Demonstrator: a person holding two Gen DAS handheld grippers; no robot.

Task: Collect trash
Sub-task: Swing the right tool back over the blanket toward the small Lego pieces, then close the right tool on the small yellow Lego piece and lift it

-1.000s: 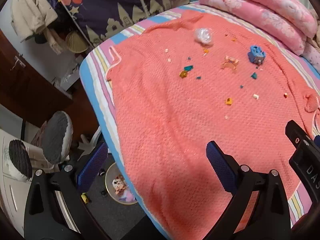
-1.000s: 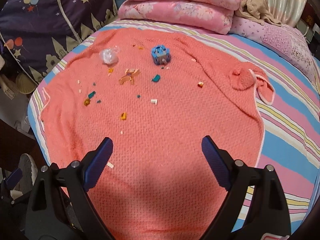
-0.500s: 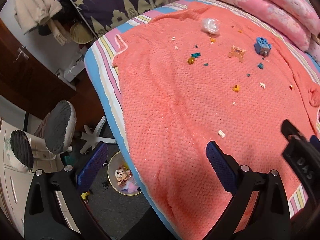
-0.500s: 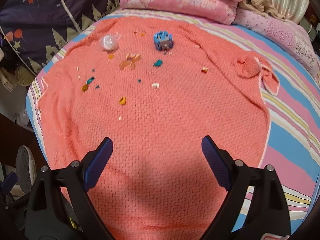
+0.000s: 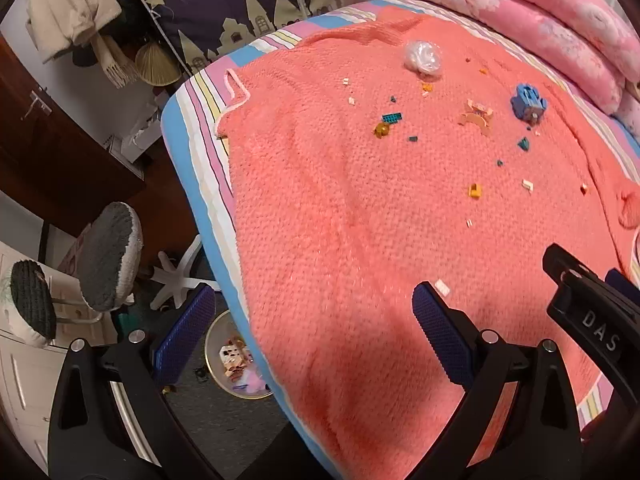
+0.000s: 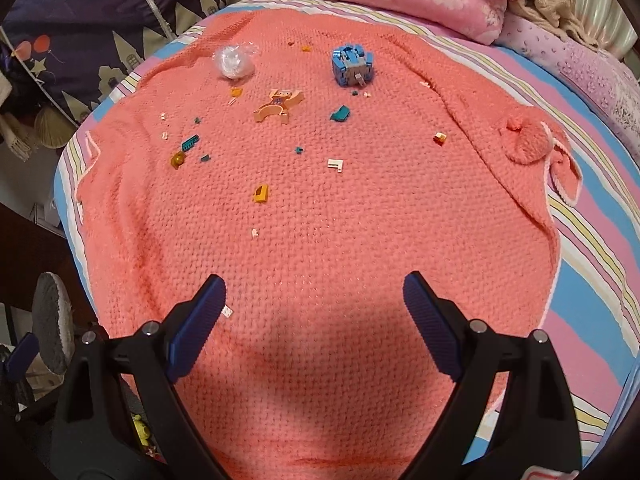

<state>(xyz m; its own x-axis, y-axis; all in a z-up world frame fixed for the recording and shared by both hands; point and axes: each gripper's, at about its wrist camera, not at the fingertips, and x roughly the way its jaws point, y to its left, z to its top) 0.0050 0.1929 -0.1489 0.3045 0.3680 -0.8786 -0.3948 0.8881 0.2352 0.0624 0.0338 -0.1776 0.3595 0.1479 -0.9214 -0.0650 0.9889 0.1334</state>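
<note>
Both grippers, left [image 5: 312,320] and right [image 6: 314,300], hang spread and empty above the near coral blanket [image 6: 320,240], farther back than before, with one plastic wad [image 6: 234,63], one blue block toy [image 6: 352,65] and perhaps fifteen tiny scraps lying far.

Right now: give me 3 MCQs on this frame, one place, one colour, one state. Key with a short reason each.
1. Where is the waste bin?
A. on the blanket
B. on the floor beside the bed
C. on the pillows

2. What colour is the blocky toy at the far side of the blanket?
A. blue
B. green
C. white

3. How do both grippers stand?
A. both shut on trash
B. left shut, right open
C. both open, holding nothing

Key: B, the left wrist view shows it on the floor below the bed edge; A, its body is blue; C, the left gripper and right gripper have fingers spread with only blanket or floor between.
</note>
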